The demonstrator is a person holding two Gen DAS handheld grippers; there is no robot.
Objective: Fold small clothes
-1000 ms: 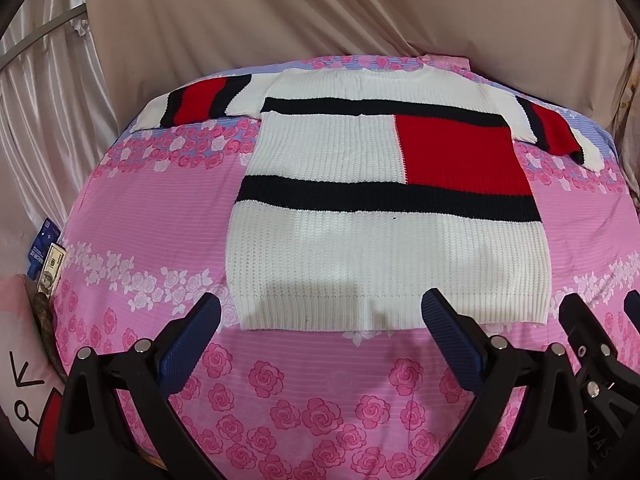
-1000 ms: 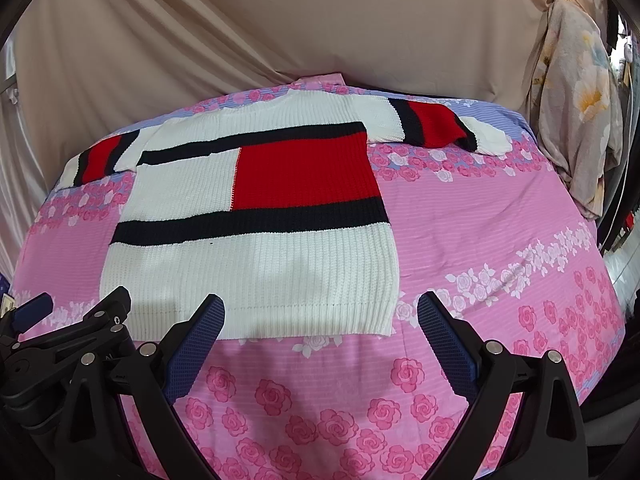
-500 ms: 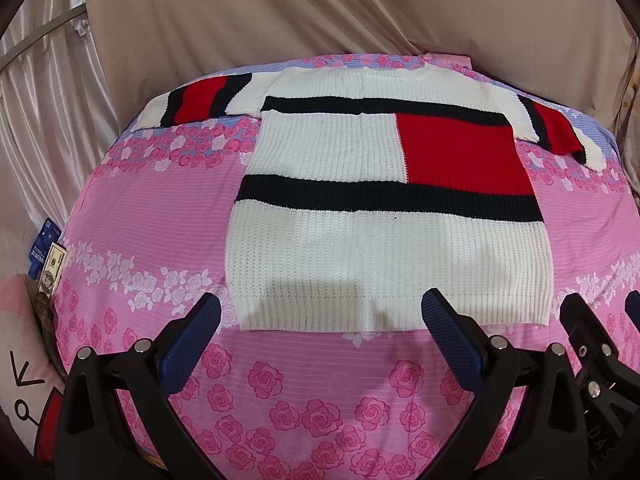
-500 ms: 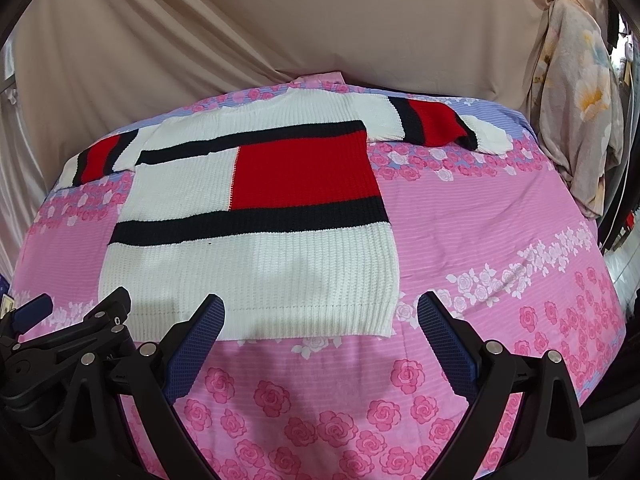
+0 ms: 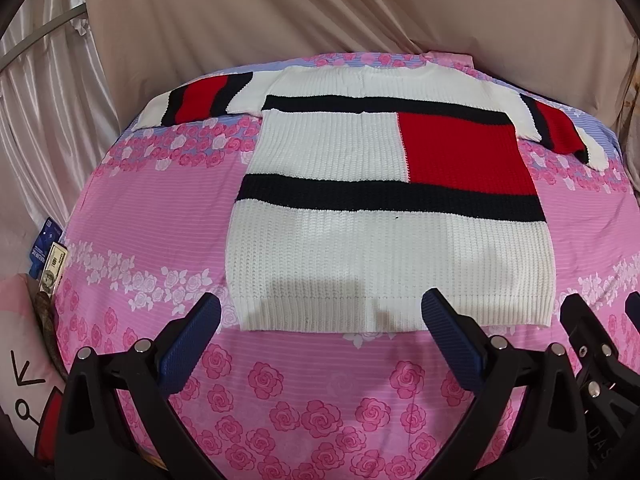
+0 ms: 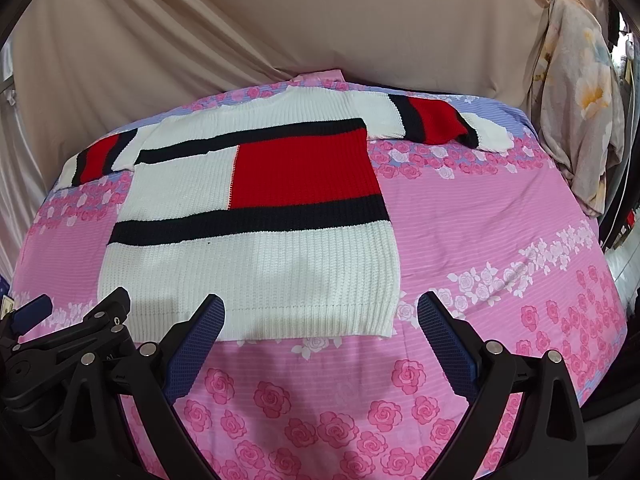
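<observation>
The knit sweater (image 5: 384, 216) lies flat across the frame's centre on the pink floral sheet (image 5: 152, 216). Both the left gripper (image 5: 320, 316) and right gripper (image 6: 320, 316) hover spread wide, empty, at the lower edge.

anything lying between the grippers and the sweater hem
Nothing visible does. Only bare pink floral bedsheet lies between the open left gripper and the sweater, and likewise for the open right gripper.

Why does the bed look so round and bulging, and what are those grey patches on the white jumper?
Left wrist view: fisheye lens bows the bedsheet into a dome; grey patch on the sweater hem looks like a shadow near the left gripper. Right wrist view: same bulge, similar shadow above the right gripper.
</observation>
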